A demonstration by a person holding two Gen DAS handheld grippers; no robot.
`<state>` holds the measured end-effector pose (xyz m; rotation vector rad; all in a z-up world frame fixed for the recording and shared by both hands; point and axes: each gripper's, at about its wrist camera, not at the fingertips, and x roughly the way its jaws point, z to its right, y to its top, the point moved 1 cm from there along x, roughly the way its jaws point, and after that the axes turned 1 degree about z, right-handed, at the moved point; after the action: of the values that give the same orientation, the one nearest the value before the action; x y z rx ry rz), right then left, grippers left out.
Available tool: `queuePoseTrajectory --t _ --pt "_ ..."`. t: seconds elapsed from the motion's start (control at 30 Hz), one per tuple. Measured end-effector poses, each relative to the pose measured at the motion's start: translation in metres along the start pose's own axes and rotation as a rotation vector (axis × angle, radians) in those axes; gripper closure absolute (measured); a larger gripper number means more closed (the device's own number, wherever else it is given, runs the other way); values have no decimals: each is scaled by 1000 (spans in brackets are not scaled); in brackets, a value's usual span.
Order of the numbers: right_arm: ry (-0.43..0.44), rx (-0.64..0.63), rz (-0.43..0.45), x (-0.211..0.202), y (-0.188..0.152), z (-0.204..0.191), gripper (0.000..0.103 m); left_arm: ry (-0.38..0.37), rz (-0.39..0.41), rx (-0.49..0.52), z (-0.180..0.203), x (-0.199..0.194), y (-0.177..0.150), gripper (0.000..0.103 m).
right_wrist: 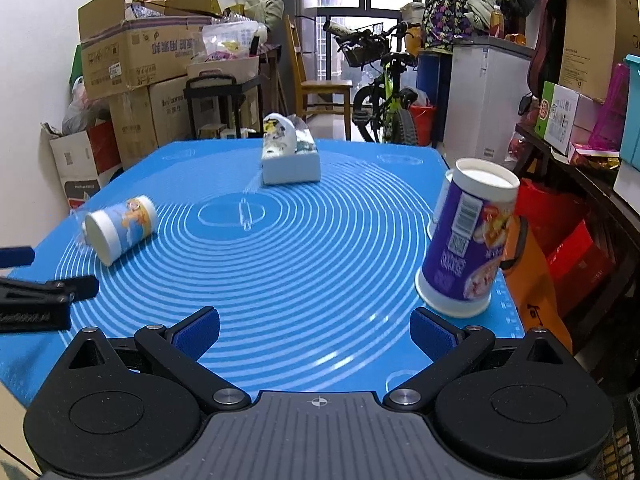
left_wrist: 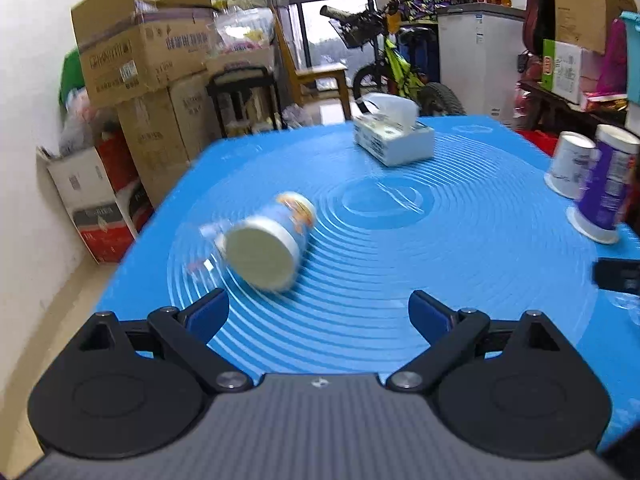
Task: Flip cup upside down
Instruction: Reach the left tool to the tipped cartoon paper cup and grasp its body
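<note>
Nearest my left wrist view, the left gripper point(left_wrist: 318, 310) hangs low over the blue mat point(left_wrist: 460, 248), its blue-padded fingers point(left_wrist: 210, 312) spread wide apart with nothing between them. Just beyond the left finger I see the blue cup point(left_wrist: 266, 244) lying on its side on the near left part of the mat, its pale round end turned toward me and its printed body pointing away; it is blurred, so I cannot read the print or tell which end faces me. Farther off, past the mat's centre rings, a tissue box point(left_wrist: 394, 138) sits near the far edge. On the right edge stand a purple cup point(left_wrist: 604, 184) and a white cup point(left_wrist: 570, 164) just behind it, both with the wide mouth down. From my right wrist view, the right gripper point(right_wrist: 316, 330) is likewise held with fingers point(right_wrist: 434, 334) well apart and empty. That purple cup point(right_wrist: 466, 240) stands just beyond the right finger, near the mat's point(right_wrist: 320, 264) right edge, leaning a little in the lens. The blue cup point(right_wrist: 120, 228) shows far to the left, on its side, well apart from this gripper. At the left border I catch the dark fingers of the left gripper point(right_wrist: 24, 276) reaching in, close to the blue cup but not touching it. The tissue box point(right_wrist: 290, 160) sits at the far middle.
</note>
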<state>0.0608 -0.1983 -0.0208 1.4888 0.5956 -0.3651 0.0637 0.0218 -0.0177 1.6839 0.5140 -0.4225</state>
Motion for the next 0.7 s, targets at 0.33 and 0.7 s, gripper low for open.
queuePoseTrajectory --t 0.33,0.7 --pt "-6 29 -2 15 4 7 2 169 16 211 -1 81 19 7" --pt "-21 52 -22 24 -1 19 2 179 -66 212 -4 114 18 19"
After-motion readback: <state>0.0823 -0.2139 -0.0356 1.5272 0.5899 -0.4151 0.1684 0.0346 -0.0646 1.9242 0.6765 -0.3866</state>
